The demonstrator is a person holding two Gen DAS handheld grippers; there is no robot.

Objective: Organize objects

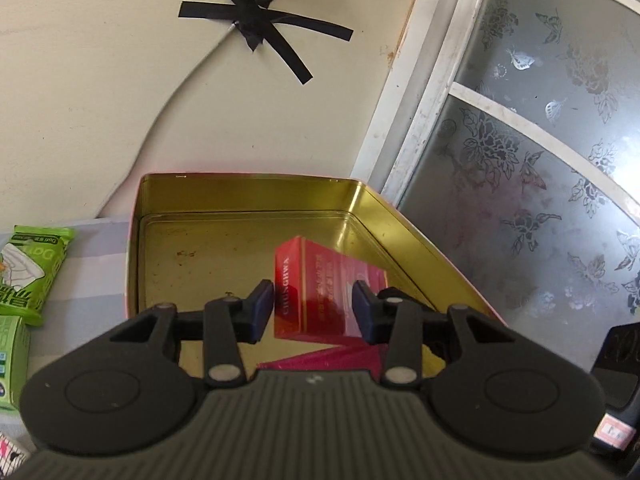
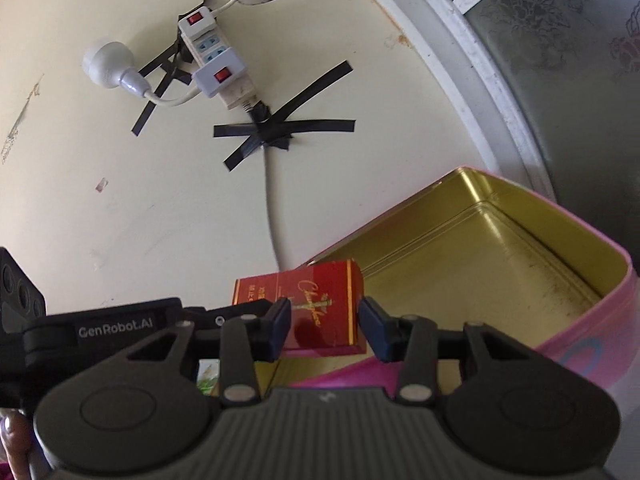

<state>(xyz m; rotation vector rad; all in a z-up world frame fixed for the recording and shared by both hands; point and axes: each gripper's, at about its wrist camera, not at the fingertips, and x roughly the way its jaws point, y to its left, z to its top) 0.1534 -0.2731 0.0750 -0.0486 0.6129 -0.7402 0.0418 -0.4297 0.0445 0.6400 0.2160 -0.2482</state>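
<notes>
Holding one red cardboard pack in my left gripper and a second red pack in my right gripper, both above the open gold-lined pink tin.

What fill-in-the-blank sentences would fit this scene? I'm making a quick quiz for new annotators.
1. The red box between the left gripper fingers reads ____.
2. The inside of the open tin is coloured ____.
3. The cable on the wall is fixed with strips of ____ tape.
4. The right gripper holds a red box over the tin's ____ outer wall.

Missing words: Chunghwa; gold; black; pink
</notes>
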